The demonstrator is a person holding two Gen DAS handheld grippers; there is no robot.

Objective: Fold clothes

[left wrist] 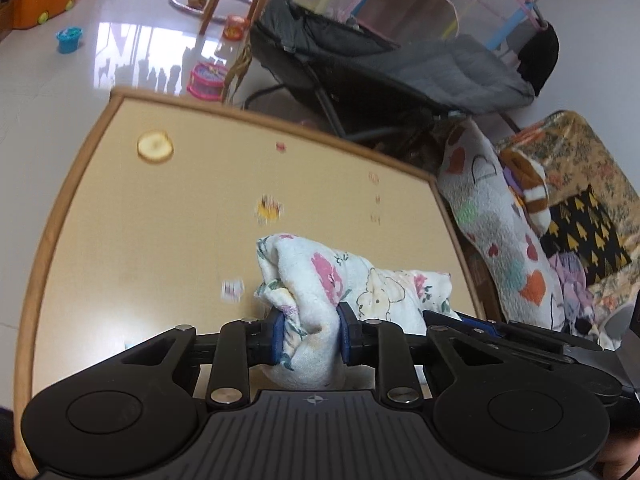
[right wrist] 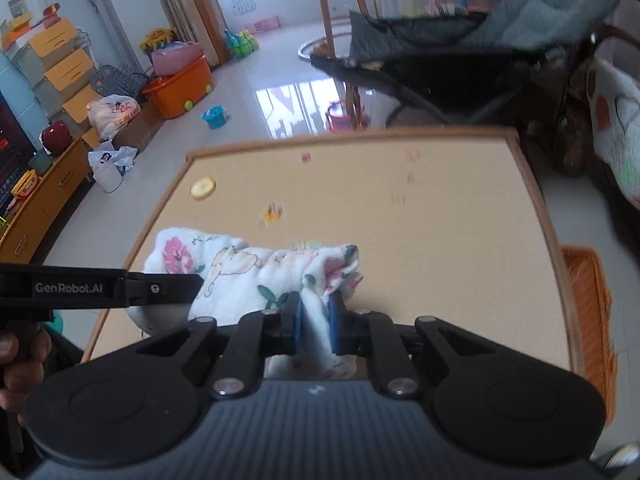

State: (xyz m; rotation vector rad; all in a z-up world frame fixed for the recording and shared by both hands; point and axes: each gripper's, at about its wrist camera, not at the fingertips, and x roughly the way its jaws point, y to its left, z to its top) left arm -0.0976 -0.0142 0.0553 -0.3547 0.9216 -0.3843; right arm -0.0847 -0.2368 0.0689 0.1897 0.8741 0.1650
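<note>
A small white garment [left wrist: 352,280] printed with pink flowers and cartoon animals hangs bunched just above the near part of the tan table [left wrist: 160,208]. My left gripper [left wrist: 311,330] is shut on one bunched end of it, blue pads pressing the cloth from both sides. My right gripper [right wrist: 316,320] is shut on the other end of the garment [right wrist: 248,272], a fold of fabric pinched between its pads. The left gripper's black body [right wrist: 100,288] reaches in from the left in the right wrist view, with a hand [right wrist: 16,360] on its handle.
A round yellow disc [left wrist: 155,147] and small stickers lie on the table. A dark folding chair [left wrist: 400,64] stands behind it. Patterned clothes [left wrist: 500,216] are heaped to the right, an orange basket [right wrist: 588,312] sits on the floor, and toys and an orange tub [right wrist: 180,84] lie beyond.
</note>
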